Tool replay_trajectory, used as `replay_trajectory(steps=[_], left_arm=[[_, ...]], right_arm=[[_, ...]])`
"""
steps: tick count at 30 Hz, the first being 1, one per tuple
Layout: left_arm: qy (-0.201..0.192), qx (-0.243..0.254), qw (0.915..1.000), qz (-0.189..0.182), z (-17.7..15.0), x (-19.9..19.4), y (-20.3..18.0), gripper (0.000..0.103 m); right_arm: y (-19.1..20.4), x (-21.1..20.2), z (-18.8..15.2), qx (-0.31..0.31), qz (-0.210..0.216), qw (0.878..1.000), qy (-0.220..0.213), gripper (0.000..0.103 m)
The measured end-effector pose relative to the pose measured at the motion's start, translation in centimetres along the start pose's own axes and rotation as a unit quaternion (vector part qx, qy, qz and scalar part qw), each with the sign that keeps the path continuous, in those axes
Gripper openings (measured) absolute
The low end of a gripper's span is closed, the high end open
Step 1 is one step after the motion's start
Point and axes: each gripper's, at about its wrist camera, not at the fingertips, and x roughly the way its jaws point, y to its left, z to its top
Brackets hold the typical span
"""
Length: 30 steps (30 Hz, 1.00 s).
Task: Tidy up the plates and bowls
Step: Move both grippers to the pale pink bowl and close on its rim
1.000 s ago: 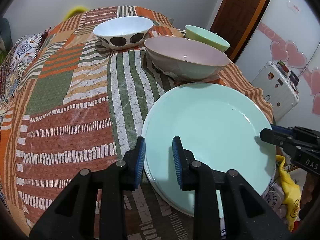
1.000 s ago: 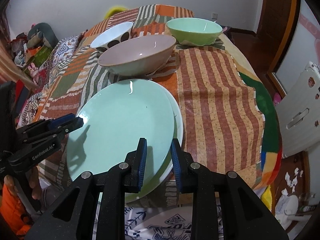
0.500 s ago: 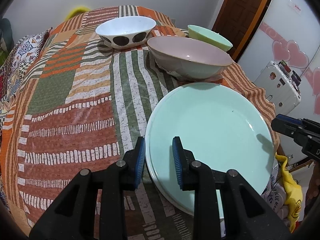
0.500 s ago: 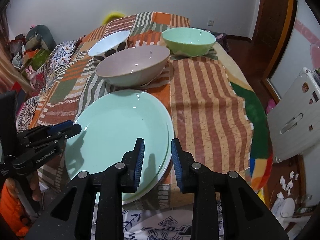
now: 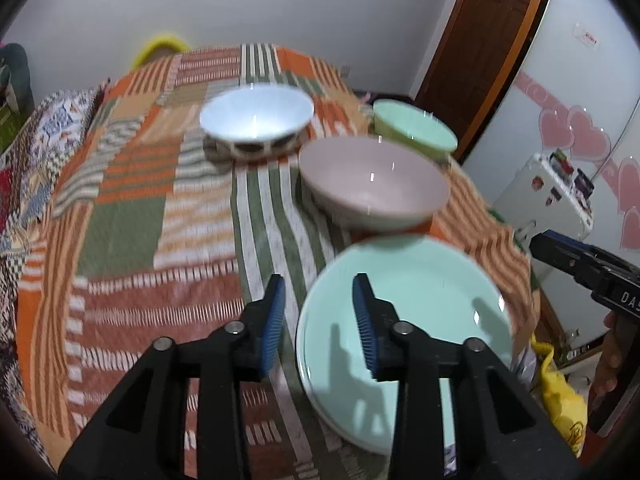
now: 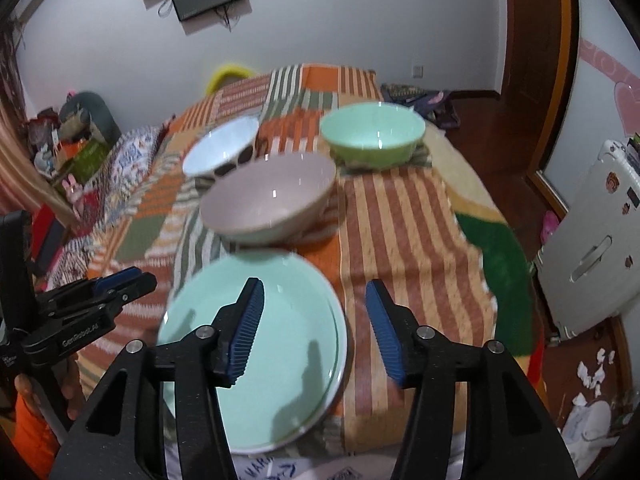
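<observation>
A mint green plate (image 5: 420, 300) (image 6: 200, 320) lies on top of another plate at the near edge of the table. My left gripper (image 5: 318, 308) hovers above its left rim, jaws opening, with no pad pressing on it. Over the right rim hangs my right gripper (image 6: 314, 304), its jaws also opening and free of the plate. Behind the plates stands a pinkish bowl (image 5: 372, 188) (image 6: 272, 196). Further back are a white bowl with dark spots (image 5: 256, 120) (image 6: 220, 152) and a green bowl (image 5: 416, 128) (image 6: 372, 132).
A striped patchwork cloth (image 5: 160, 220) covers the table. A white cabinet (image 5: 548, 196) (image 6: 592, 248) stands to the right, below the table's edge, near a brown door (image 5: 480, 48). A yellow bag (image 5: 560, 396) and scraps lie on the floor.
Both grippers have let go of the mint plate's rim, widened their jaws and lifted away. The plate stays on the stack.
</observation>
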Motion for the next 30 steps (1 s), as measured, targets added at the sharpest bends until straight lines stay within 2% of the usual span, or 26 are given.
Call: replay_trajectory(steps=[3,8,14,28,30], left_arm=[[-0.02,0.0,0.9998,0.006,1.8,-0.4,-0.1,0.048],[-0.032,0.003,0.9994,0.012,4.4,0.4,-0.4,0.049],[-0.03,0.014,0.999,0.029,6.3,2.8,-0.7,0.049],[0.022,-0.011,0.9995,0.02,8.0,10.5,0.9,0.049],[0.027,-0.015,0.9994,0.016,8.0,11.2,1.1,0.047]], right_arm=[[-0.1,-0.1,1.3,0.006,0.006,1.0,-0.017,0.054],[-0.4,0.5,3.2,0.015,0.016,0.999,-0.036,0.055],[-0.6,2.2,4.9,0.024,0.027,0.999,-0.039,0.055],[-2.8,8.9,6.4,0.056,0.051,0.997,0.018,0.055],[-2.9,9.5,6.4,0.059,0.051,0.997,0.025,0.05]])
